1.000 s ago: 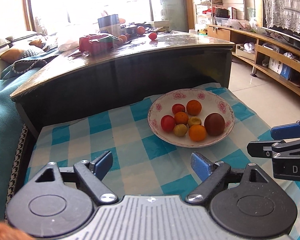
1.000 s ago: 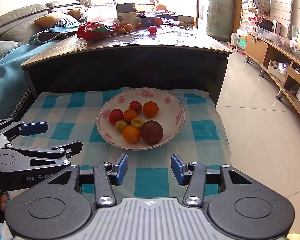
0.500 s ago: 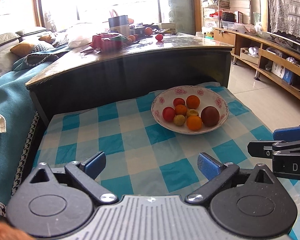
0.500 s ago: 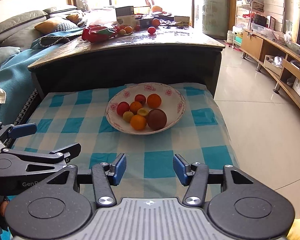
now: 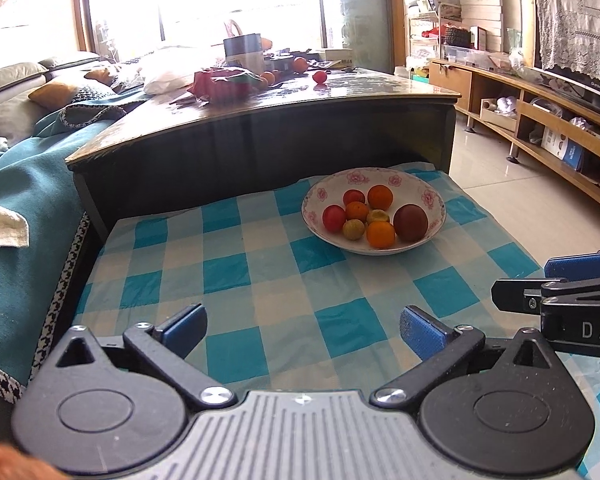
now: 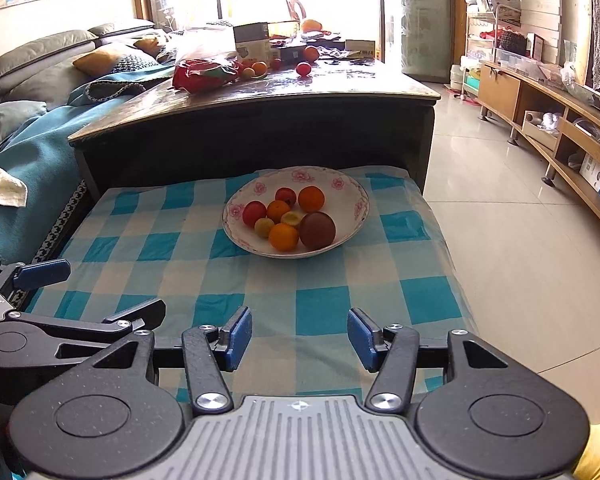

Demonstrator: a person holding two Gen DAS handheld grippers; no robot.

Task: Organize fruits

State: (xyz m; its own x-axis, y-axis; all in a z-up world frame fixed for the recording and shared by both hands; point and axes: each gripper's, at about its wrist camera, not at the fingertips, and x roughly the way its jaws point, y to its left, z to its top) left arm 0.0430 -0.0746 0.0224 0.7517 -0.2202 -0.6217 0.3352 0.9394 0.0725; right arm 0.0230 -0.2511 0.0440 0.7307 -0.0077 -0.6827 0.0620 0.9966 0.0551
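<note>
A white bowl with pink flowers (image 5: 424, 194) (image 6: 348, 190) stands on the blue-checked cloth (image 5: 268, 280) (image 6: 180, 248). It holds several fruits: oranges (image 5: 381, 234) (image 6: 283, 236), red fruits (image 5: 334, 217) (image 6: 252, 213), small yellow ones, and a dark brown round fruit (image 5: 410, 222) (image 6: 317, 230). My left gripper (image 5: 302, 330) is open and empty, near the cloth's front. My right gripper (image 6: 298, 336) is open and empty, also well short of the bowl. Each gripper shows at the edge of the other's view.
A dark wooden table (image 5: 340, 104) (image 6: 340, 92) rises behind the cloth, with more fruit, a red bag (image 6: 202, 74) and boxes on top. A teal-covered sofa (image 5: 16, 184) is on the left. Tiled floor (image 6: 520, 240) and a wooden shelf unit (image 6: 560, 136) lie to the right.
Both grippers have drawn back from the bowl, which now looks smaller and farther away. More of the checked cloth shows in front. Both stay open and empty.
</note>
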